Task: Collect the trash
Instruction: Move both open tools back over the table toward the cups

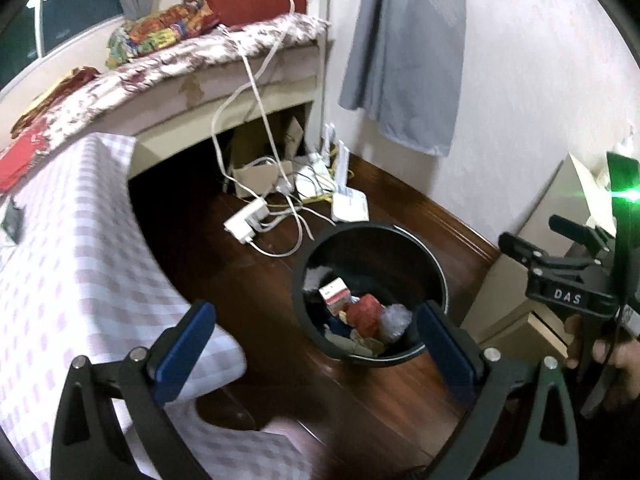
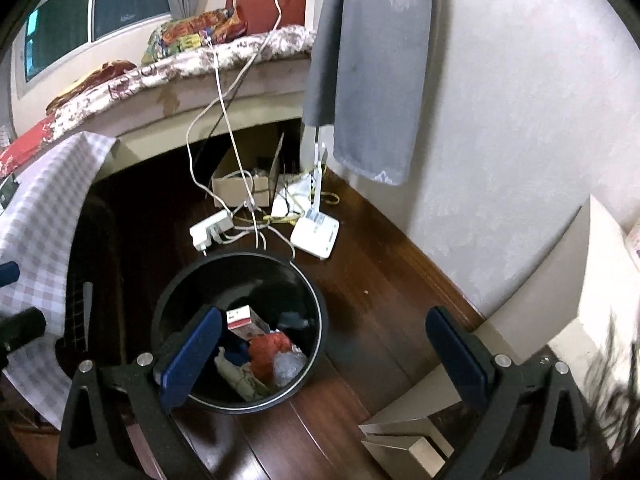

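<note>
Black bin point(image 1: 370, 292) on floor holds carton point(image 1: 334, 294), red wad point(image 1: 364, 314), clear plastic point(image 1: 394, 320). Left tongs point(image 1: 316, 344), right tongs point(image 2: 324, 356) wide, empty.

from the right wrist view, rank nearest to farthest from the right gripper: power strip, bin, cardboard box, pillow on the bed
1. bin, just below the right gripper, to its left
2. power strip, on the floor past the bin
3. cardboard box, under the bed edge
4. pillow, up on the bed, farthest
</note>
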`<action>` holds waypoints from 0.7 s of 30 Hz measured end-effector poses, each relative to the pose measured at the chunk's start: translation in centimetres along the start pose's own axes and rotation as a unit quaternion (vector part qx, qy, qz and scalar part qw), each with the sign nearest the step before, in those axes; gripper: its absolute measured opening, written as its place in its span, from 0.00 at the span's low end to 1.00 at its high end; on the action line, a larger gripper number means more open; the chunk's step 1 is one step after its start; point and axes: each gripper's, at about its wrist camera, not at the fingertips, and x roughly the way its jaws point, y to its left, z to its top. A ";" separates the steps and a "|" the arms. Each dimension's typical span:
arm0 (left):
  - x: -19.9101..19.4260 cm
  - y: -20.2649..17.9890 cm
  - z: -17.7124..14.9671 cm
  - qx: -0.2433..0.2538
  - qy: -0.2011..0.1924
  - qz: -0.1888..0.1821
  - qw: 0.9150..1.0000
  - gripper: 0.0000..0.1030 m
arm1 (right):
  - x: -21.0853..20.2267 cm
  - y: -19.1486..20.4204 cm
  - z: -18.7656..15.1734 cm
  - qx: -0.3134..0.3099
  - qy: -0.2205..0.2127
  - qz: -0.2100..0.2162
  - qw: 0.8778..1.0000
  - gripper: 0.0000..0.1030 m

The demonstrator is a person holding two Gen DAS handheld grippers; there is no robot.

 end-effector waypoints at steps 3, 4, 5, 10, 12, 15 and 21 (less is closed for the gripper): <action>-0.8 0.9 0.0 -0.009 -0.009 0.010 1.000 0.98 | -0.8 0.5 0.2 -0.001 -0.014 0.003 1.000 1.00; -1.1 1.2 -0.1 -0.012 -0.012 0.013 1.000 0.98 | -1.0 0.8 0.3 0.000 -0.017 0.005 1.000 1.00; -1.3 1.5 -0.1 -0.015 -0.014 0.017 1.000 0.98 | -1.2 1.0 0.5 0.001 -0.021 0.007 1.000 1.00; -2.1 3.4 -0.2 -0.036 -0.020 0.030 0.999 0.98 | -1.6 2.9 1.2 0.003 -0.023 0.031 0.999 1.00; -2.4 4.2 -0.2 -0.047 -0.021 0.028 0.998 0.98 | -1.8 4.2 1.5 -0.003 -0.027 0.040 0.999 1.00; -3.2 5.4 -0.1 -0.060 -0.033 0.032 0.997 0.98 | -2.5 6.6 2.1 -0.015 -0.039 0.060 0.997 1.00; -4.8 8.6 -0.6 -0.096 -0.051 0.048 0.993 0.98 | -3.9 11.0 3.1 -0.032 -0.054 0.108 0.992 1.00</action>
